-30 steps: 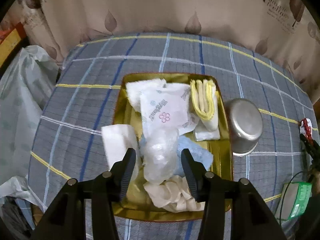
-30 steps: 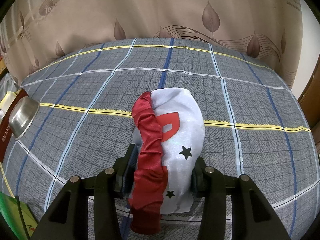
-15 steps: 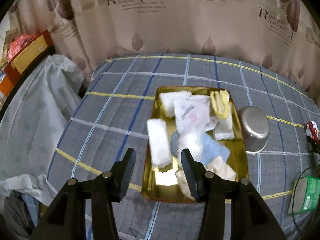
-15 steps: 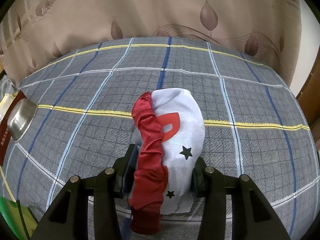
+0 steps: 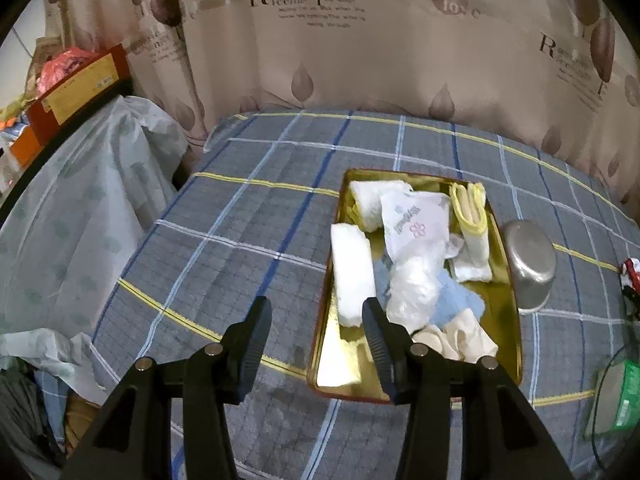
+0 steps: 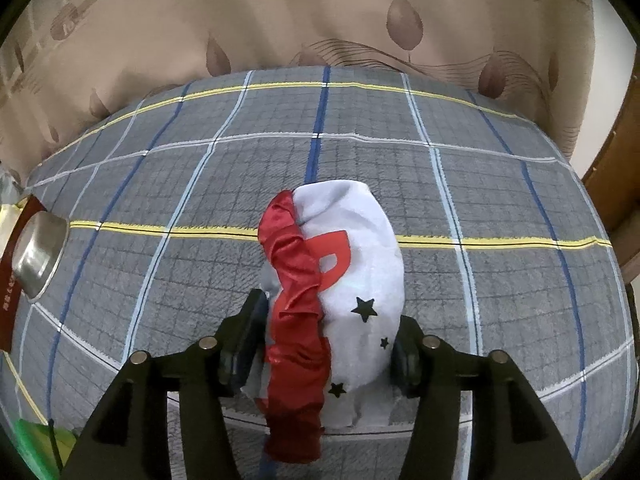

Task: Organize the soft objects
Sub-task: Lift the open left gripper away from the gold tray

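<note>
Your L wrist cam looks steeply down at the tray; R cam, close on cloth; both catch the steel bowl.

Left gripper, lower centre of frame: two matte black angular arms, each with two round silver screw heads, ending in dark ribbed finger pads. Right gripper, lower centre: identical black arms, silver screws, and thick black pad blocks.

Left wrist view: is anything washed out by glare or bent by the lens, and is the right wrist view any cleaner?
Left wrist view: the gold tray floor mirrors a bright glare patch; plaid lines bow from fisheye. Right wrist view: sharp and evenly lit, satin sheen on the red-and-white cloth, same bowing.
</note>
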`<state>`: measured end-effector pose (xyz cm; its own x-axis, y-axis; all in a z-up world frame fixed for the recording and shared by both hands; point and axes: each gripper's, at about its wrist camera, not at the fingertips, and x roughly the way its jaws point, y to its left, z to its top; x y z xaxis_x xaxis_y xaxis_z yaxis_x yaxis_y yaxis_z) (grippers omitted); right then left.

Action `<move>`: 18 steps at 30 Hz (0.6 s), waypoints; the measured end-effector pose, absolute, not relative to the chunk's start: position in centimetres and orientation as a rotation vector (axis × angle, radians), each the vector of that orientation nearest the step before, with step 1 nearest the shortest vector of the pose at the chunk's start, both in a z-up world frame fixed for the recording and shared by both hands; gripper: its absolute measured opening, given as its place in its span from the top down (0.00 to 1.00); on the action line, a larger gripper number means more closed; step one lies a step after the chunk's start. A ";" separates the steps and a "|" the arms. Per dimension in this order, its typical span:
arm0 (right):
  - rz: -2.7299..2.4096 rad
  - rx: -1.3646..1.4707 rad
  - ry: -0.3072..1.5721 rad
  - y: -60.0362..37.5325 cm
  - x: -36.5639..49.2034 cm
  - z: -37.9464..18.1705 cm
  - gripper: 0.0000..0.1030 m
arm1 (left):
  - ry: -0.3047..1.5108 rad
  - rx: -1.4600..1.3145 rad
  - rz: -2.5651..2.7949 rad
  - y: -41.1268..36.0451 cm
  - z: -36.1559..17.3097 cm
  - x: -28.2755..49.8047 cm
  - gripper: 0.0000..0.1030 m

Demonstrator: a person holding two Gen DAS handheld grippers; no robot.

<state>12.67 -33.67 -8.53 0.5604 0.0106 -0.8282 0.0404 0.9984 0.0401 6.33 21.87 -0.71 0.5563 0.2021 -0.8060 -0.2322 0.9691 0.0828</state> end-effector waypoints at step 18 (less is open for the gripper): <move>-0.058 0.019 1.042 -31.2 12.7 -7.4 0.80 | 0.930 0.000 0.266 21.7 -1.9 5.5 0.53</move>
<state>12.69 -31.21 -7.43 0.5032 -0.0389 -0.8633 0.0566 0.9983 -0.0120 5.50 21.65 -1.92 0.5675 0.2265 -0.7916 -0.2269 0.9672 0.1141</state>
